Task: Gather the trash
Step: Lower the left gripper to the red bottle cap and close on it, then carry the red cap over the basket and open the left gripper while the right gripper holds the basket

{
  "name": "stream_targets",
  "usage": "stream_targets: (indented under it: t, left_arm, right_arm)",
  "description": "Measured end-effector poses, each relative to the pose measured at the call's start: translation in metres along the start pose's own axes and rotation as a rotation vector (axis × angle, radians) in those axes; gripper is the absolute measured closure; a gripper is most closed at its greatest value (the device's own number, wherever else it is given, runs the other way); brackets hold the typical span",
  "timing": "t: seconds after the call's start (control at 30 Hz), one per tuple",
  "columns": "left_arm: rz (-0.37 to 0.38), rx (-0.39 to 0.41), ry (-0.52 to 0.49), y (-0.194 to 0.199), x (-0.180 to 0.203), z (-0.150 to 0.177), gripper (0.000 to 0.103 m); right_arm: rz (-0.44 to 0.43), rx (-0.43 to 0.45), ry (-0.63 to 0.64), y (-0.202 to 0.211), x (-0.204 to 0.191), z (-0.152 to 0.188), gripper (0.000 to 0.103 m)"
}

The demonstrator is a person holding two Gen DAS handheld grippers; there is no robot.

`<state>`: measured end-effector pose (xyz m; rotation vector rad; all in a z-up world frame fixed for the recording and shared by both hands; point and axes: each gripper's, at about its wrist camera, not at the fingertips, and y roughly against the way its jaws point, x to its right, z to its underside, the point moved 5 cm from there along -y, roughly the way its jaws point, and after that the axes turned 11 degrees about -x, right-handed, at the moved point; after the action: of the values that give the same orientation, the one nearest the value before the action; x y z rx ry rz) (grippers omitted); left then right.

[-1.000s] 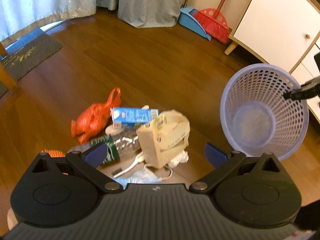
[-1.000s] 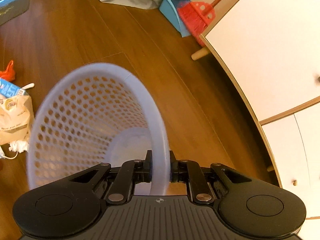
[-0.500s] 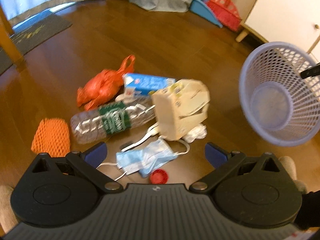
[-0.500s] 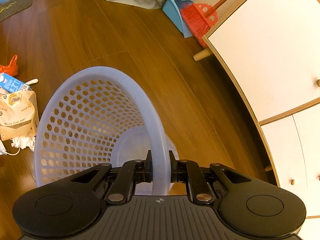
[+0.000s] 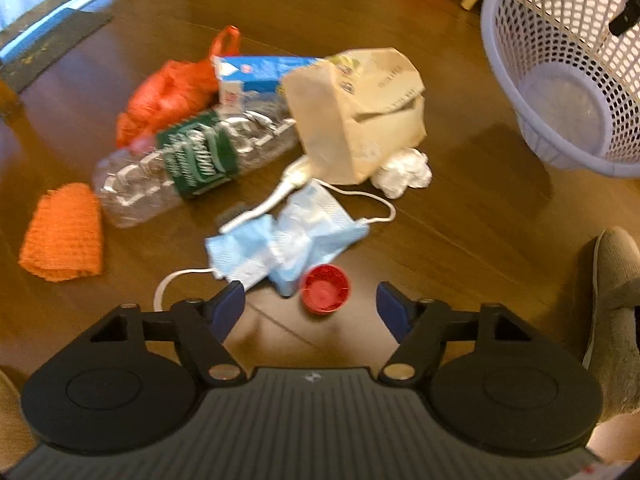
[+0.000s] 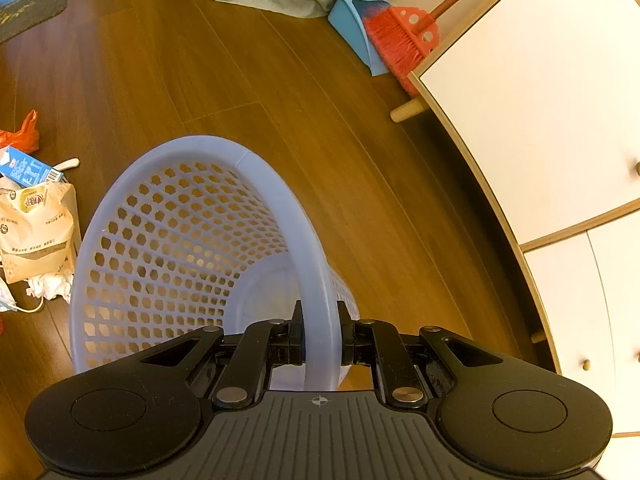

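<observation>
One lilac basket (image 6: 192, 248), tilted, its rim clamped between the fingers of the right gripper (image 6: 320, 332). The left gripper (image 5: 310, 308) hangs above the floor (image 5: 460, 220) with its fingers spread wide, nothing between them. Trash lies in one heap on the floor, beside the basket: one red bottle cap (image 5: 325, 289) just ahead of the left fingers, one blue face mask (image 5: 288, 240), one crushed plastic bottle (image 5: 192, 160), one brown paper bag (image 5: 356, 112), one white tissue wad (image 5: 402, 168), one blue carton (image 5: 256, 72), one red plastic bag (image 5: 168, 92), one orange net (image 5: 62, 240).
</observation>
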<state>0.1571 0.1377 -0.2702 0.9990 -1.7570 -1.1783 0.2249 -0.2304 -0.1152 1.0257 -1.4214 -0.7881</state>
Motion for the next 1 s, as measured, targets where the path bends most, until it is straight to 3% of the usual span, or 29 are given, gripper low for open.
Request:
stream_targets:
  t: [0.2, 0.33, 0.47, 0.5, 0.77, 1.0]
  left_arm:
    - [-0.022, -0.031, 0.005, -0.027, 0.010, -0.003, 0.058]
    - [-0.030, -0.060, 0.022, -0.041, 0.008, -0.003, 0.059]
    - [-0.037, -0.059, 0.019, -0.044, 0.009, -0.002, 0.068]
    - [-0.041, -0.060, 0.015, -0.044, 0.009, -0.002, 0.075]
    - [-0.015, -0.035, 0.013, -0.017, 0.021, -0.007, 0.075]
    - [0.087, 0.110, -0.011, 0.041, 0.055, -0.058, 0.075]
  right_arm:
    - [0.005, 0.003, 0.011, 0.000, -0.001, 0.001, 0.094]
    - [0.006, 0.004, 0.012, 0.000, -0.002, 0.001, 0.094]
    - [0.003, 0.001, 0.008, 0.000, -0.002, 0.003, 0.094]
    - [0.005, 0.000, 0.008, -0.001, -0.002, 0.003, 0.094]
    - [0.007, -0.004, 0.017, -0.002, -0.005, 0.001, 0.094]
    - [0.024, 0.000, 0.043, 0.000, -0.012, 0.001, 0.094]
